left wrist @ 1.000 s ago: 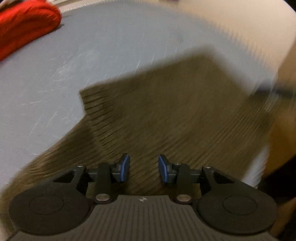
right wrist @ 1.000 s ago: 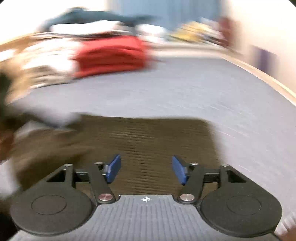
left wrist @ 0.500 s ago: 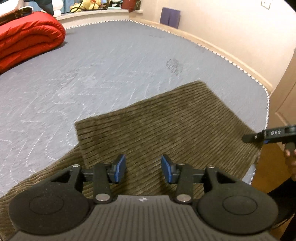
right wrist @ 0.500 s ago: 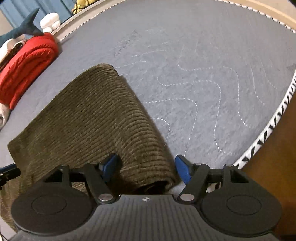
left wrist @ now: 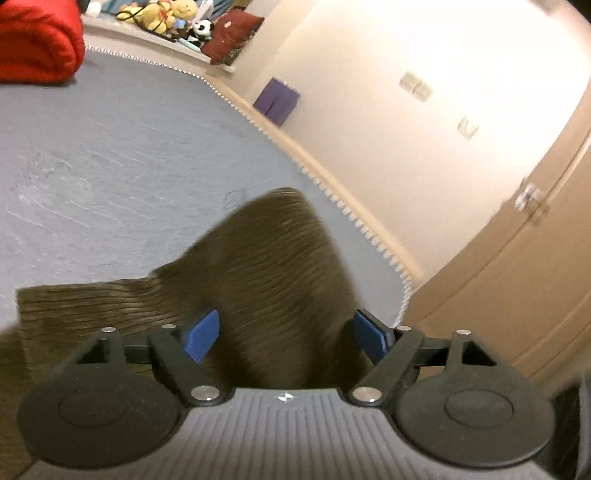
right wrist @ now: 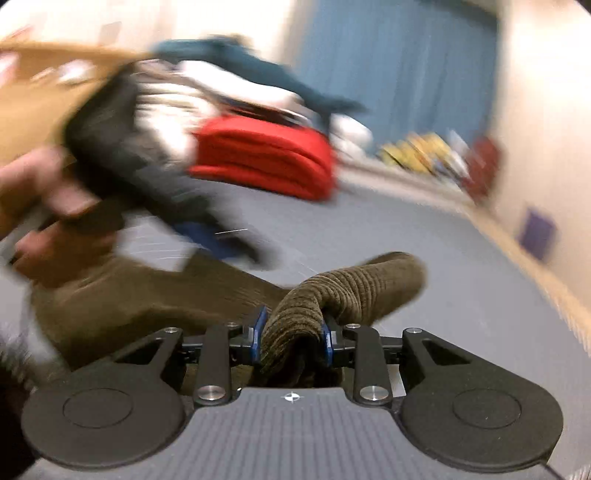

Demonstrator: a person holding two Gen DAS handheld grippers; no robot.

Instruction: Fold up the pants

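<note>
Grey quilted bed [left wrist: 110,155] fills both views, with a pale wall [left wrist: 406,110] and a wooden door [left wrist: 517,295] to its right in the left wrist view. On the bed lie the brown corduroy pants [left wrist: 273,266], folded over, near the bed's trimmed right edge. In the left wrist view their long axis runs from the lower left up toward the far right, with a rounded folded end pointing away from the camera; a flatter layer spreads out to the left.

Left tool [left wrist: 284,334] stands wide apart, its jaws having just been opening, and the cloth passes between the blue pads without either pressing on it. Right tool [right wrist: 291,338] has just been closing and is clamped on a bunched roll of the pants [right wrist: 332,295], lifted off the bed and curling away to the right.

Half a second ago the pants lay flat under the left tool as a broad sheet; now they rise as a humped fold. In the right view they were then a flat fold beneath open jaws.

Only the right wrist view shows the person's hand [right wrist: 40,206] gripping the blurred left tool, and blue curtains [right wrist: 399,66]. A red folded blanket [right wrist: 266,158] appears in both, and the soft toys [left wrist: 166,14] are sharp only in the left.
</note>
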